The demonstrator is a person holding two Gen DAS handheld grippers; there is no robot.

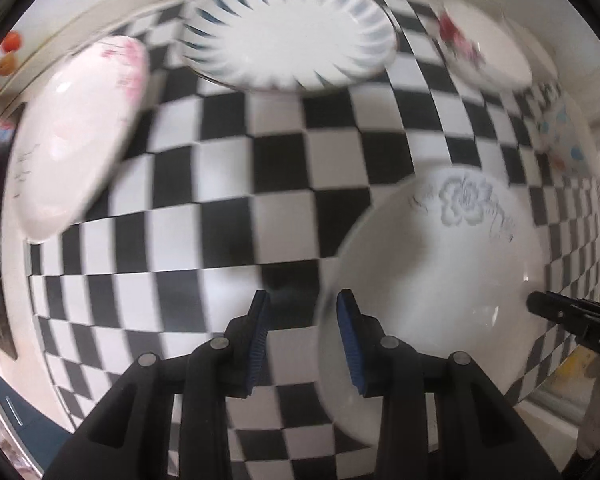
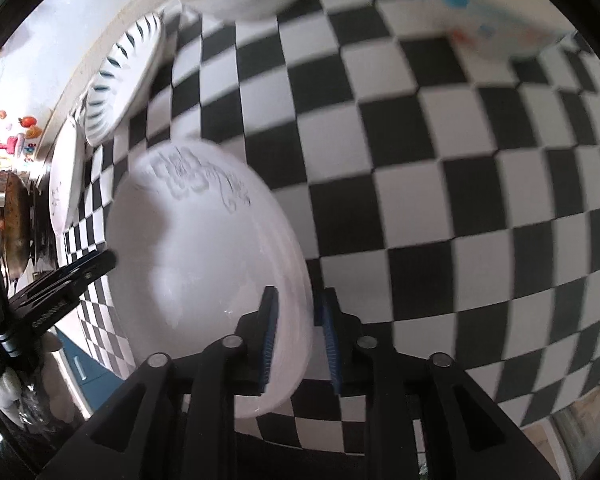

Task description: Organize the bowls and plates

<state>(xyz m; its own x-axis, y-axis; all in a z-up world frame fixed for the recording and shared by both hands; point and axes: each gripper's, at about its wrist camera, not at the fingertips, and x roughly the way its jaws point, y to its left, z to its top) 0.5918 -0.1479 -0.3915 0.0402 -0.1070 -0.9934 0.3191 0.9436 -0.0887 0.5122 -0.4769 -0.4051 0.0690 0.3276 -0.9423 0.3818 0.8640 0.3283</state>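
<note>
Right gripper straddling grey-flowered plate rim — checkered tablecloth, white wall

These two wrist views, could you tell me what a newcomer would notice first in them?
The black-and-white checkered tablecloth fills both views. On it, nearest, sits a white plate with a grey flower; the right claw straddles its rim, while the left claw hangs open beside its opposite edge. Farther back lie a blue-striped plate and a pink-flowered plate.
</note>
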